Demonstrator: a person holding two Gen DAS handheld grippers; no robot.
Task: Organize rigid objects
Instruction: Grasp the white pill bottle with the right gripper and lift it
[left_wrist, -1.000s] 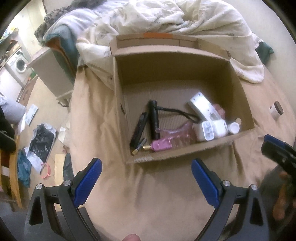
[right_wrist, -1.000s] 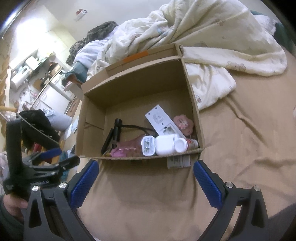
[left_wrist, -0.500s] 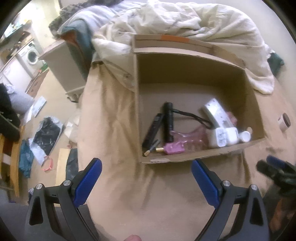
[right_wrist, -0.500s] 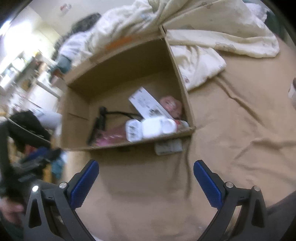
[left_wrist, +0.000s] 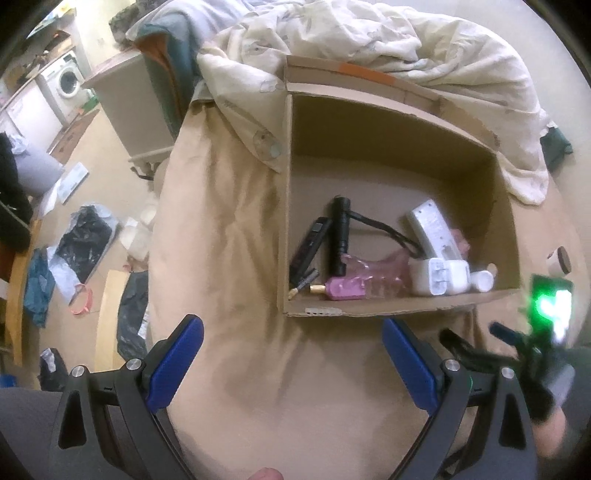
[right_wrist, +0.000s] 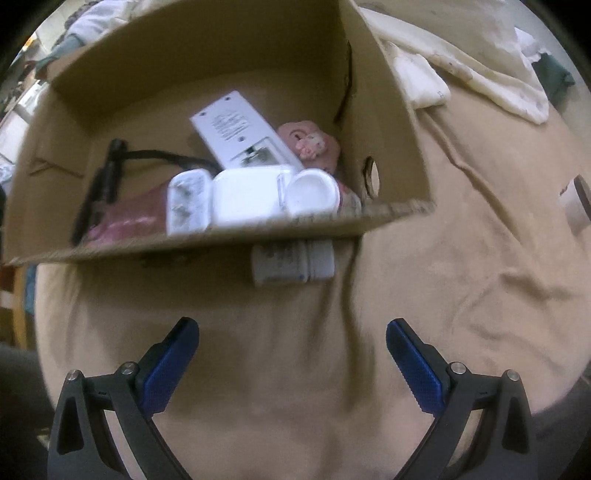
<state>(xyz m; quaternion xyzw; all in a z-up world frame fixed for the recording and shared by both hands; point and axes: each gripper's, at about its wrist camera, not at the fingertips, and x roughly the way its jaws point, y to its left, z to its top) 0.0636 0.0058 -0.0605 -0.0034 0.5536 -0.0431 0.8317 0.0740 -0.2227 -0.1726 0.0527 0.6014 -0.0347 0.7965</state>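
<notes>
An open cardboard box (left_wrist: 399, 310) (right_wrist: 229, 240) lies on the tan bed sheet. Inside are a black flashlight (left_wrist: 339, 236), a black remote (left_wrist: 309, 243), a pink bottle (left_wrist: 347, 288), a white remote (right_wrist: 243, 133), white chargers (right_wrist: 221, 199), a white-capped bottle (right_wrist: 314, 192) and a pink toy (right_wrist: 310, 144). A white pill bottle (right_wrist: 291, 262) lies on the sheet just outside the box's near wall. My right gripper (right_wrist: 291, 358) is open and empty, below that bottle. My left gripper (left_wrist: 291, 354) is open and empty, in front of the box's left corner.
A small jar with a dark lid (left_wrist: 559, 260) (right_wrist: 574, 203) stands on the sheet to the right of the box. A crumpled duvet (left_wrist: 369, 44) lies behind the box. The bed's left edge drops to a cluttered floor (left_wrist: 81, 240).
My right gripper has moved in close toward the box and the pill bottle. My left gripper has shifted left and back, so the box sits further right in its view.
</notes>
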